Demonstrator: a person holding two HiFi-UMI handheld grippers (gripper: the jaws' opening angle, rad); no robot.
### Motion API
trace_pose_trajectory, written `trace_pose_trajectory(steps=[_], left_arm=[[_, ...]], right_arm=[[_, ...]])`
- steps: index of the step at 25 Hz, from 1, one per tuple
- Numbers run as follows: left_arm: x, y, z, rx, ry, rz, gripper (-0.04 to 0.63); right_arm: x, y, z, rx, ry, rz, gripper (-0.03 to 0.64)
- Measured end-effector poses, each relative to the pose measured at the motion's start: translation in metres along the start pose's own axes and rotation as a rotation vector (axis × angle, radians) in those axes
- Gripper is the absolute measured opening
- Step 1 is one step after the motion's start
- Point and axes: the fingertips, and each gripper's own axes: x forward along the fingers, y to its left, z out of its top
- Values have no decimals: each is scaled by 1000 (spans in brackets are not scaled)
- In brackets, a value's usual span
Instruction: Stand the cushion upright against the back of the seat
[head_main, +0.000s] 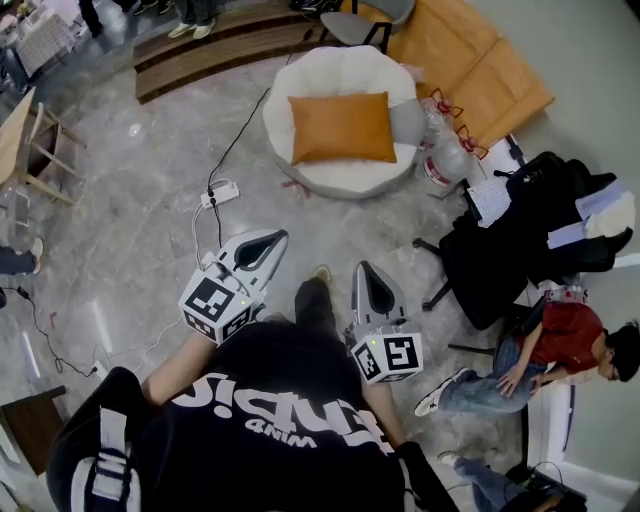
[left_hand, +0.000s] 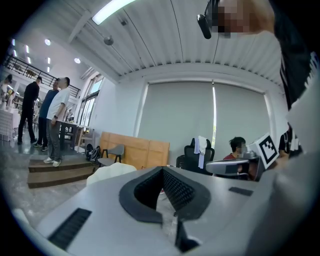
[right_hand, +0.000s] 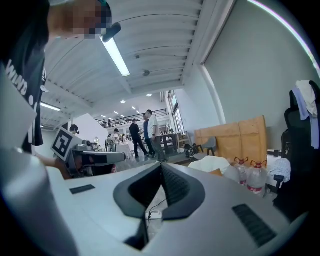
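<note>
1. Left gripper (head_main: 277, 237): jaws pressed fully together with nothing between them. It is held low in front of the person, nose toward the seat.
2. Right gripper (head_main: 362, 268): also closed tight and empty, just beside the left one and aimed the same way.
3. Floor ahead: a power strip (head_main: 220, 193) lies on the grey stone, and its cable runs on toward the seat. Both grippers are well apart from the target, so the approach is not finished.
4. Seat (head_main: 345, 180): a round, white, puffy floor chair. The far lobed rim looks like the back, though I cannot be sure from above.
5. Cushion (head_main: 342, 127): lies flat on the seat, roughly centred, its long edges running across the view.
6. Handling (judgement): light, soft and easily squashed. The fabric should give good friction, but it will sag if pinched at one corner. Best to open both sets of jaws, take the two short side edges, then tip it up and lean it back.
7. Appearance: a plain orange rectangle, plump and smooth, with crisp seams. No pattern or zip is visible.
8. Beyond it: water bottles (head_main: 445, 155) stand just right of the seat.
</note>
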Motion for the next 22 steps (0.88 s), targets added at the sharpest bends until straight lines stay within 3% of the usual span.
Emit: trace_pose_trajectory(steps=[22], left_arm=[[132, 63, 30, -1, 12, -21, 6]], right_arm=[[98, -103, 30, 40, 6, -14, 21]])
